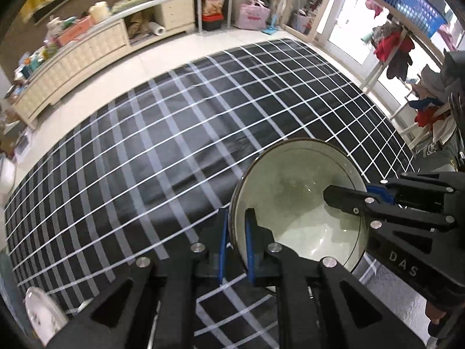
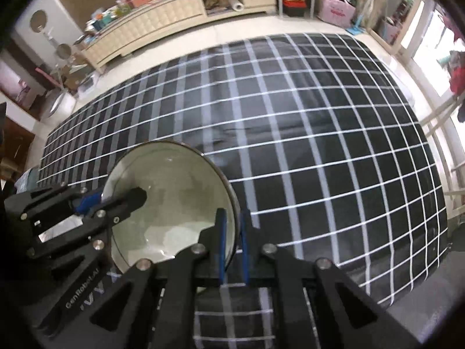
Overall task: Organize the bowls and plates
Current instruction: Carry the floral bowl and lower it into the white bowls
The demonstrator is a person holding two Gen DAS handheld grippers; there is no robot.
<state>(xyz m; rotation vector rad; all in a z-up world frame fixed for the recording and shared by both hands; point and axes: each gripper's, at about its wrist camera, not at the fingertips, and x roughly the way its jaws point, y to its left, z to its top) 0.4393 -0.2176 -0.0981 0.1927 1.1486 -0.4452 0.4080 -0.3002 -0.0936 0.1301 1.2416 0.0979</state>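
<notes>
A wide bowl (image 1: 293, 186), pale green inside with a dark rim, hangs above the checked cloth, held from two sides. My left gripper (image 1: 236, 226) is shut on its left rim, one blue pad inside the wall and one outside. My right gripper (image 1: 359, 193) grips the opposite rim, with one black finger reaching into the bowl. In the right wrist view the same bowl (image 2: 174, 186) lies left of centre, my right gripper (image 2: 232, 228) is shut on its right rim, and my left gripper (image 2: 112, 199) clamps the far left rim. The bowl looks empty.
A black tablecloth with a white grid (image 1: 180, 133) covers the table (image 2: 319, 133). A white plate (image 1: 40, 317) shows at the bottom left edge. Beyond the table are a cream sideboard (image 1: 87, 46) with clutter, a blue basket (image 1: 407, 3) and hanging clothes at the right.
</notes>
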